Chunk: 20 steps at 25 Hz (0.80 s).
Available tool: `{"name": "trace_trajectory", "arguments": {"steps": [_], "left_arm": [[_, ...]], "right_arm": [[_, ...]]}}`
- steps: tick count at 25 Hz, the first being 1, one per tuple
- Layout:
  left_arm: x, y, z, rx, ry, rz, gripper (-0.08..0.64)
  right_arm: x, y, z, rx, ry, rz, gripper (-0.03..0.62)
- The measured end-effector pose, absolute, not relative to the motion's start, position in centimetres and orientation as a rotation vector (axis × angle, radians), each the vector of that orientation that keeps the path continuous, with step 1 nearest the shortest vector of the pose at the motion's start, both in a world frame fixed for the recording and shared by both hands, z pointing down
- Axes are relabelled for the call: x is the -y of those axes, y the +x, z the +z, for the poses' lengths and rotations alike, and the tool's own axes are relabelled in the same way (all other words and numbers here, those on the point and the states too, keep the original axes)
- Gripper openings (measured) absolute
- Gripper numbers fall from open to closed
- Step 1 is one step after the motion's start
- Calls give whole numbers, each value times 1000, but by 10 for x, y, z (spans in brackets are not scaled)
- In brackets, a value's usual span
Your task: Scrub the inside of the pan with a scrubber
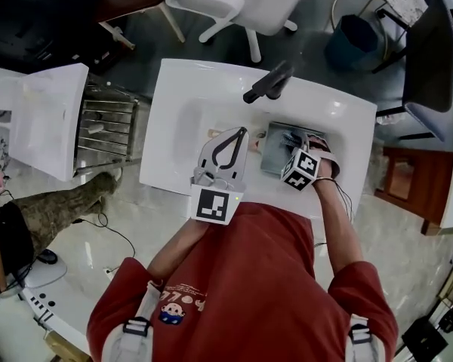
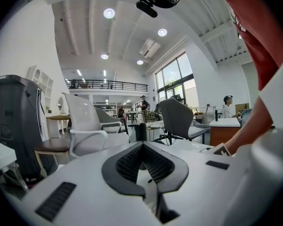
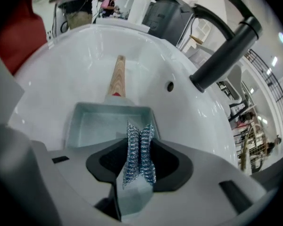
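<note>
A square grey pan (image 3: pixel 101 122) with a wooden handle (image 3: pixel 117 76) lies in the white sink (image 3: pixel 85 46). My right gripper (image 3: pixel 140 142) is shut on a steel-wool scrubber (image 3: pixel 140 152), held just above the pan's near edge. From the head view, the pan (image 1: pixel 275 159) sits at the basin's right, with the right gripper (image 1: pixel 296 140) over it. My left gripper (image 1: pixel 240 133) hovers over the middle of the basin, left of the pan. It (image 2: pixel 142 146) points out into the room, its tips meeting on nothing.
A black faucet (image 1: pixel 268 81) reaches over the sink's far rim (image 1: pixel 211 70). A wire dish rack (image 1: pixel 106 127) stands to the left of the sink. A white chair (image 1: pixel 234 6) and a dark bin (image 1: pixel 355 40) stand beyond it.
</note>
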<state>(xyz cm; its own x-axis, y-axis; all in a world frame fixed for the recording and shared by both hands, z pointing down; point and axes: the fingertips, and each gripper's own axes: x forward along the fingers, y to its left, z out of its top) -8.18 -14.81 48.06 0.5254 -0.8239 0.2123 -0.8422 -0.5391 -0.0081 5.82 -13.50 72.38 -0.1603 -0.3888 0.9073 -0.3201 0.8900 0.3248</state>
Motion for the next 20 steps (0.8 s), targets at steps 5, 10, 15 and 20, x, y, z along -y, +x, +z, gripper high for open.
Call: {"name": "trace_trajectory", "arguments": {"steps": [5,10,15,20], "left_arm": [[140,-84,480,1480,2654,274,14],[134,-87,481,1479,2659,265,14],[131,-90,486,1479,2662,268,14],[127,-90,490,1484,2651,262,14]], "right_arm": [[97,33,699,1874,344,86,163],[62,14,706,1906,162,204,163],[53,3,718,1900,95,266,160],[53,-1,720,1903,47,310,160]]}}
